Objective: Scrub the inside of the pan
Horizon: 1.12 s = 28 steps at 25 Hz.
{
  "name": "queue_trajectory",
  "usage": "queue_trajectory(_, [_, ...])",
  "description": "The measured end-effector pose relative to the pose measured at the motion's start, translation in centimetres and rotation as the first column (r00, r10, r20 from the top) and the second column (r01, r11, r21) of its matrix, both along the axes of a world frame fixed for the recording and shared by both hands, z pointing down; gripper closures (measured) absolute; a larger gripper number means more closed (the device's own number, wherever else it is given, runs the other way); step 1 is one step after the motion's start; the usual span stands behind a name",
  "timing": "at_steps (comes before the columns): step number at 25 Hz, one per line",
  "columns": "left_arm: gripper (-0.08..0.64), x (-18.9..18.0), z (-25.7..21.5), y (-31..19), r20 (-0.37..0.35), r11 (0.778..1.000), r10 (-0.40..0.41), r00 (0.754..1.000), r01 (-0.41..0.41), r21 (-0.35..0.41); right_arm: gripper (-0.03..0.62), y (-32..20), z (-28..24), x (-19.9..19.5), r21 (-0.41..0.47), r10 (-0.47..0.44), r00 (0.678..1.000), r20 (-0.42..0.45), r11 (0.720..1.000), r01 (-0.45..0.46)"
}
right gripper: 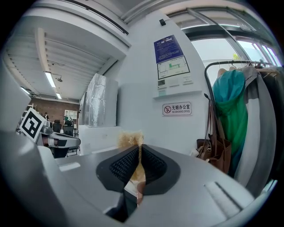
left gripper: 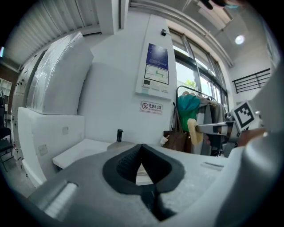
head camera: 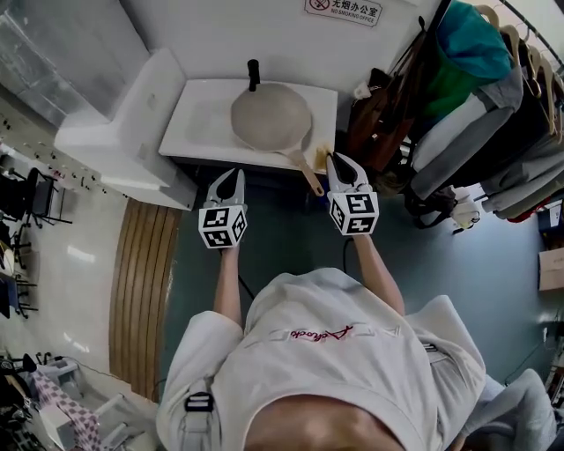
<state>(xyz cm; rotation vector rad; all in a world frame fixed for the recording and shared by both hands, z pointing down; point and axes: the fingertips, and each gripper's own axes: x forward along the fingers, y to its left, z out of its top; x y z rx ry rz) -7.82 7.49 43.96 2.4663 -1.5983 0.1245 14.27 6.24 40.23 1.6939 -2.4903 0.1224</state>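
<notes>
The beige round pan [head camera: 271,117] sits on the white desk [head camera: 198,123], upper centre.
Its own view shows the right gripper [head camera: 338,160] fingers pinching a yellow sponge [right gripper: 130,138]; the left gripper [head camera: 232,173] fingers meet, empty. A clothes rack [head camera: 493,97] stands upper right.

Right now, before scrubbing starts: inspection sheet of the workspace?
Surface: white counter, against the wall.
Job's things: pan upright on the counter, handle pointing toward the right gripper; yellow sponge.
Clutter: black tap-like fixture behind the pan.
Grippers: left gripper tongs shut, empty; right gripper tongs shut on the sponge, near the handle.
Cables: thin dark line on the floor, possibly a cable.
Surroundings: clothes rack, brown bag, wall sign.
</notes>
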Motion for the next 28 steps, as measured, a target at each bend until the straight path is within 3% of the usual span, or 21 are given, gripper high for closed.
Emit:
queue_trajectory(15, [0.560, 0.3, 2.2, -0.2, 0.000, 0.999, 0.010, 1.000, -0.010, -0.045, 0.566, -0.4, 1.9, -0.1, -0.032, 0.005, 1.000, 0.001, 0.999, -0.005])
queue_trajectory(28, [0.560, -1.4, 2.5, -5.6, 0.002, 0.999, -0.025, 1.000, 0.025, -0.044, 0.566, -7.2, 0.7, -1.9, 0.005, -0.039, 0.999, -0.025, 0.999, 0.039])
